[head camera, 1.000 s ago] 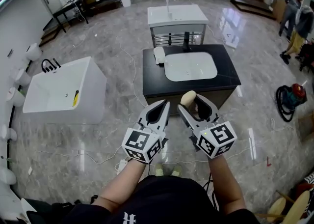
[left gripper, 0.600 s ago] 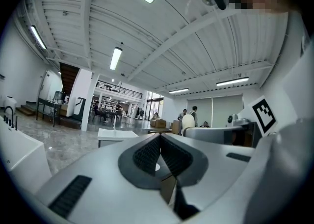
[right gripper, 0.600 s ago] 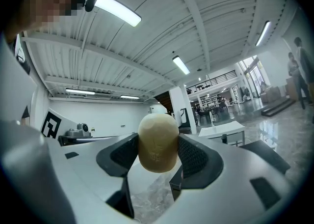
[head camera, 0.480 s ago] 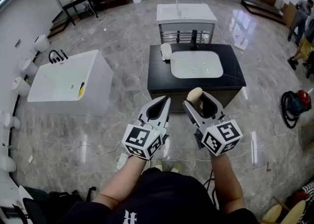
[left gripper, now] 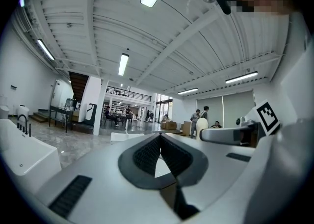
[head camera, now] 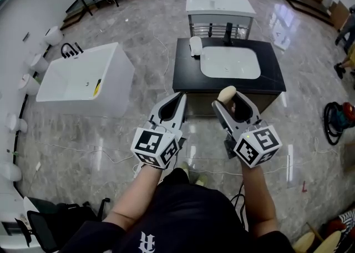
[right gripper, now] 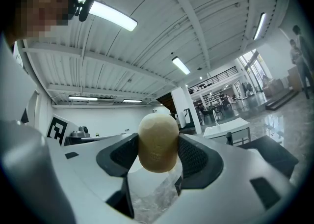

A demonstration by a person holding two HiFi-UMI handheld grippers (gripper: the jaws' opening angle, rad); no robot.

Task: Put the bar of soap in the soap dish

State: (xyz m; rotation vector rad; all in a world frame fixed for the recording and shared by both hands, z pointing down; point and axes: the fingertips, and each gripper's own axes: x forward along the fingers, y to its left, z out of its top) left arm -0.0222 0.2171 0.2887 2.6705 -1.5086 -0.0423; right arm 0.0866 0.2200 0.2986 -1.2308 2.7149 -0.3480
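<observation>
Beige soap bar (right gripper: 158, 142) is sitting clamped in my R gripper (head camera: 228, 95), near side of the black vanity (head camera: 186, 82). L gripper (head camera: 181, 96) is closed, empty. Pickup's done, I'm judging; approach & drop into the white dish (head camera: 195, 45), vanity's far-left corner, are pending.

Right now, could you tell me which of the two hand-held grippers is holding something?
The right hand-held gripper: its jaws clamp the tan bar of soap, while the left hand-held gripper is shut on nothing.

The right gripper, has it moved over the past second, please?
Yes, slightly: the right gripper, shut on the bar of soap, has edged forward toward the black vanity.
</observation>
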